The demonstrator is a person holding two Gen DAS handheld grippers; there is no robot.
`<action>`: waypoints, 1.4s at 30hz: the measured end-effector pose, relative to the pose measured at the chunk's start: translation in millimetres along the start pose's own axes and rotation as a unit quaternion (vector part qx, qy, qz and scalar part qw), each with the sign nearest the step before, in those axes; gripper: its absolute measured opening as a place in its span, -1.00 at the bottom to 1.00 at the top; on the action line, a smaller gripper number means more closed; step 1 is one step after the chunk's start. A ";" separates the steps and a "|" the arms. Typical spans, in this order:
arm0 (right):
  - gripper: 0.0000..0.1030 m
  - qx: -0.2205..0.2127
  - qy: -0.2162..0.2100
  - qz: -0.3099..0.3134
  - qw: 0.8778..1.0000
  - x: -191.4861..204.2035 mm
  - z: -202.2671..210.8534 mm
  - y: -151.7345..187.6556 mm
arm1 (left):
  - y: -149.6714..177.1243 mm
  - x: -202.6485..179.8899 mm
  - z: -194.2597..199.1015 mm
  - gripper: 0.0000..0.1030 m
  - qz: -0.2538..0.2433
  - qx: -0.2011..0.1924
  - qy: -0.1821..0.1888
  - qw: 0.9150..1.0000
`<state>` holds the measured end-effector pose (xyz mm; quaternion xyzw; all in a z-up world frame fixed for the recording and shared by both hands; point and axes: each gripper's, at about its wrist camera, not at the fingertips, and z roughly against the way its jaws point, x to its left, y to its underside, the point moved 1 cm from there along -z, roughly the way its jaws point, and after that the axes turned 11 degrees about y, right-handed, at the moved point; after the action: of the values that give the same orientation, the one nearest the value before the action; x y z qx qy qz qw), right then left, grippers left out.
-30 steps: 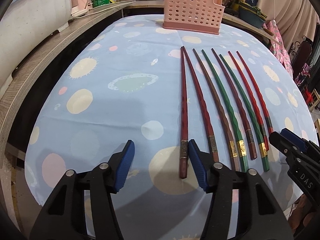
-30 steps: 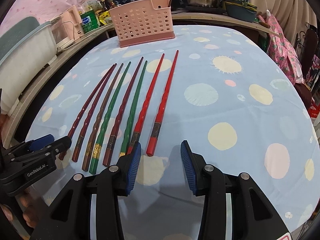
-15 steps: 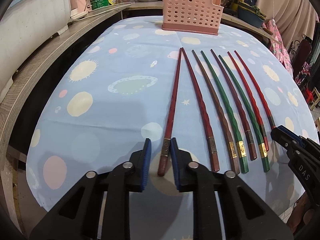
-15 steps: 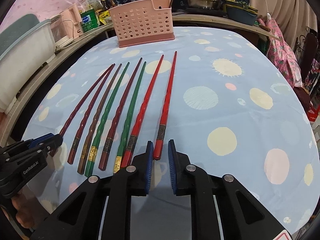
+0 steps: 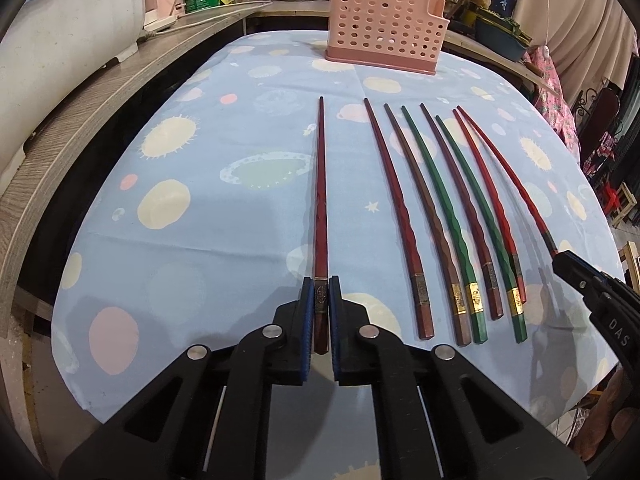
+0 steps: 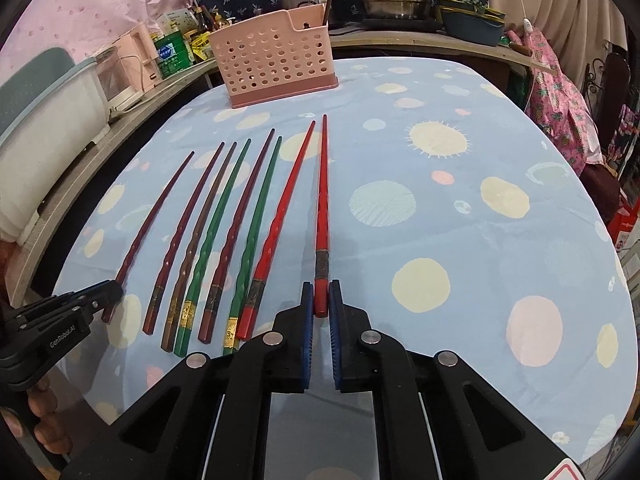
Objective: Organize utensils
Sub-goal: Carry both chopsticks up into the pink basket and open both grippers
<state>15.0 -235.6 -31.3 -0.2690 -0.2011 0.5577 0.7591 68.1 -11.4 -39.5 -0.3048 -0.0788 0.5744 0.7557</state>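
**Both grippers clamped on the outermost chopsticks, ready to lift**

I have the left gripper (image 5: 319,300) pinched on the thick end of the dark red chopstick (image 5: 320,208), at the left edge of the row, and the right gripper (image 6: 319,300) pinched on the butt of the bright red chopstick (image 6: 321,208) at the right edge. Six other chopsticks (image 5: 448,220) lie between them on the bench (image 5: 192,256), side by side, tips pointing toward the pink basket (image 5: 384,32) at the far end.

As I judge it, the step is to raise both sticks and carry them to that basket. I hold each at its very end, so the long shaft will want to droop or swing; I would lift slowly, keep the wrists steady, and tip the points down only once over the basket's open top.

The sticks are lacquered and glossy, with a twisted, faceted shaft tapering to a fine tip and a metal band near the butt. That looks slippery to me. The cloth is soft printed cotton, lightly creased. The basket is rigid perforated plastic.
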 end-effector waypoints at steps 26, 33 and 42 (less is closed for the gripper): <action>-0.86 -0.139 -0.010 -0.051 0.989 -39.0 81.6 -139.9 | -137.1 10.1 104.7 -0.87 0.019 -0.144 0.026 0.989; -0.86 -0.171 -0.017 -0.067 0.983 -41.1 83.1 -194.2 | -206.1 -3.9 116.3 -0.87 -0.008 -0.196 0.015 0.980; -0.86 -0.222 -0.047 -0.094 0.969 -34.2 89.7 -267.7 | -283.3 -22.5 123.6 -0.87 -0.009 -0.243 0.030 0.970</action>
<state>148.3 -314.2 207.4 -0.3839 -0.3798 0.4375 0.7190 235.1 -30.1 221.0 -0.4954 -0.1966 0.5216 0.6663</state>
